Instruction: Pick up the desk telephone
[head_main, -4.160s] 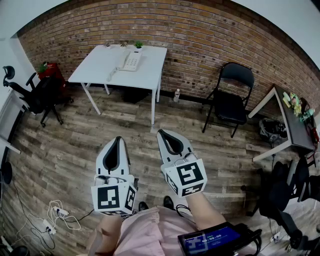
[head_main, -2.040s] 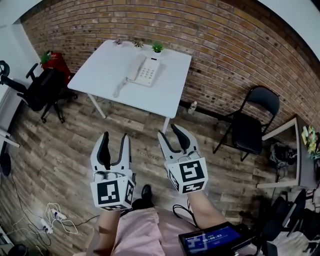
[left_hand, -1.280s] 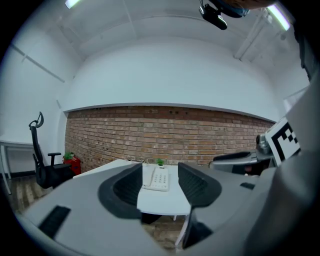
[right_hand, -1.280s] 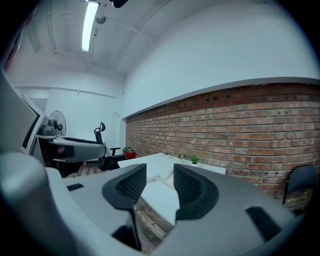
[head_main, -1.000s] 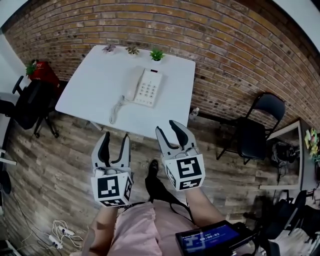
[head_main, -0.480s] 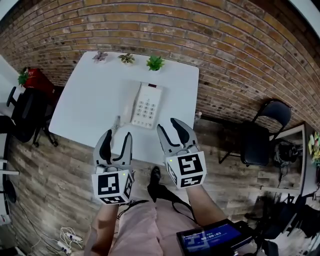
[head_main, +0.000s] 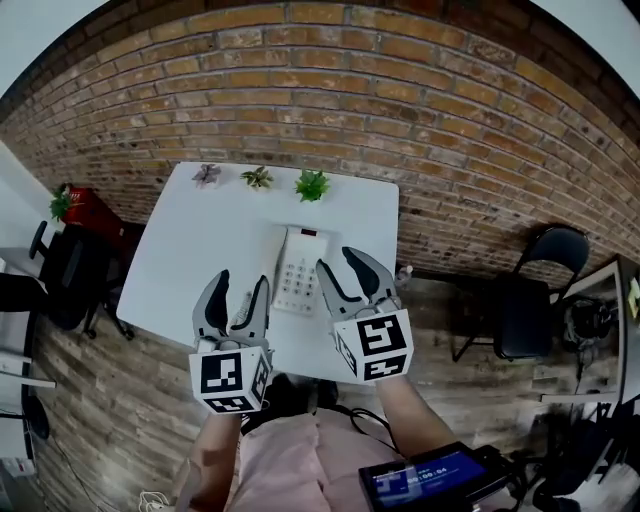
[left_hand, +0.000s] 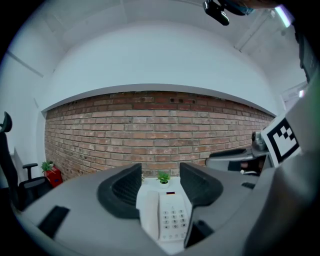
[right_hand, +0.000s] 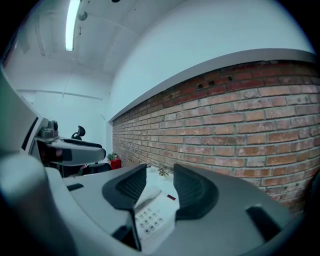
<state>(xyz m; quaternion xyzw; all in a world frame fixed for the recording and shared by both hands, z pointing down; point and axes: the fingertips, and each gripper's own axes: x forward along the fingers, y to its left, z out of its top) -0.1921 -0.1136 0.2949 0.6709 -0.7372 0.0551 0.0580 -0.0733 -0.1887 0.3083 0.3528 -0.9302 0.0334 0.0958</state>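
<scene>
A white desk telephone lies in the middle of a white table, handset on its left, keypad facing up. My left gripper hovers open over the table's near edge, just left of the phone, with nothing between its jaws. My right gripper is open and empty too, close to the phone's right side. In the left gripper view the telephone shows ahead, beyond the open left gripper. The right gripper view has the telephone low between the jaws of the right gripper, apart from them.
Three small potted plants line the table's far edge against the brick wall. A black folding chair stands to the right, an office chair and a red object to the left.
The person has walked up to the table, so the telephone is now close. Both grippers have gone from over the wood floor to over the table's near edge. The left jaws have spread.
</scene>
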